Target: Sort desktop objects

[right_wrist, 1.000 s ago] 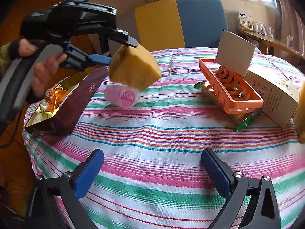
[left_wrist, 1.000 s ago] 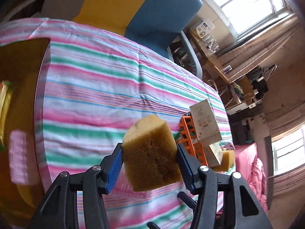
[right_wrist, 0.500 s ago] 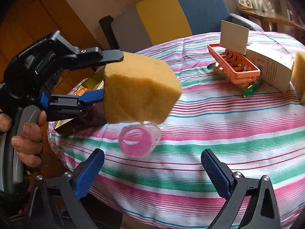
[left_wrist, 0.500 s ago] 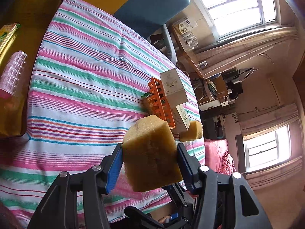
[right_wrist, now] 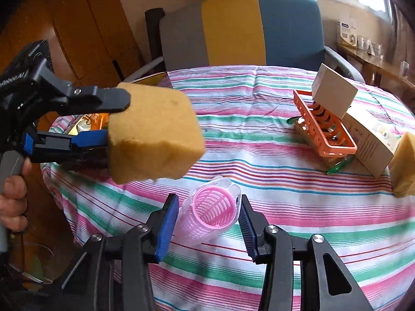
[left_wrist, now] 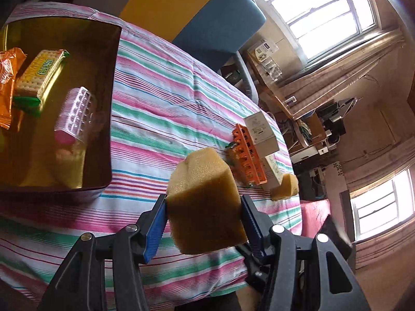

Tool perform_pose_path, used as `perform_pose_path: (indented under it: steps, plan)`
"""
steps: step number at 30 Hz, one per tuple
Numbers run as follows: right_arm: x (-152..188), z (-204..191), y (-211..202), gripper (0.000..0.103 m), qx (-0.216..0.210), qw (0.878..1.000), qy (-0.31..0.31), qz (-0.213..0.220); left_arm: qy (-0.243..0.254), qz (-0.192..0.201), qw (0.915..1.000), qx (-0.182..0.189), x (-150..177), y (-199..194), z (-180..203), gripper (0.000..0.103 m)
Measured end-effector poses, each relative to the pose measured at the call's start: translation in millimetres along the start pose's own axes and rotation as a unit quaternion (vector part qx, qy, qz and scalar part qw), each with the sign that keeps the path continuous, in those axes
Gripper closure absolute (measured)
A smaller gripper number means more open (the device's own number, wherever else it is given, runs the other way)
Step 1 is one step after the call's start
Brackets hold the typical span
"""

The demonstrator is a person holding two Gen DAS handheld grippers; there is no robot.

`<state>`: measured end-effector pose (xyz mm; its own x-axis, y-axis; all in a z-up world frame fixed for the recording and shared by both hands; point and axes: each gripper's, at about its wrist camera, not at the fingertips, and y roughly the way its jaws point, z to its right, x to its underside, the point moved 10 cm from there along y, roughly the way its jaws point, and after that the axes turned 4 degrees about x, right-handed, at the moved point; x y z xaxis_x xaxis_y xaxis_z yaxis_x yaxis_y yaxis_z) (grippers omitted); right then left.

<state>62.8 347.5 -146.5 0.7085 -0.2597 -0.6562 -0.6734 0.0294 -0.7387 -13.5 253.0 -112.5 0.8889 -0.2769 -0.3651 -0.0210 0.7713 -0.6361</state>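
Fingers around roller, right view only

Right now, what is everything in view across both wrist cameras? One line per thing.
sponge: 2, yellow-brown; one held in the air, one at the table's far edge
hair roller: at least 1, pink in a clear case; low between the right fingers
rack: 1, orange; on the tablecloth
cartons: 2, pale; one leaning on the rack, one beside it
tray: 1, gold; at the table edge
snack packets: 2, orange and green-yellow; in the tray
tablecloth: 1, striped
chair: 1, grey, yellow, blue; behind the table
left gripper: shut on the sponge
right gripper: straddles the roller, contact unclear
left hand: on the left gripper's handle
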Motion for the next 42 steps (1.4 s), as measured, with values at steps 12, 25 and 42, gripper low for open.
perform_pose_path:
  steps: [12, 25, 42]
  plan:
    - [13, 89, -8, 0.027, 0.080, 0.993, 0.089, -0.011, 0.092, -0.015, 0.9939, -0.059, 30, 22, -4, 0.030]
    - [26, 85, -37, 0.023, 0.059, 0.989, 0.134, -0.002, 0.140, -0.003, 0.9868, -0.082, 50, -7, 4, 0.022]
    - [40, 76, -47, 0.023, 0.051, 0.994, 0.102, 0.000, 0.140, -0.018, 0.9794, -0.145, 31, 27, 41, 0.022]
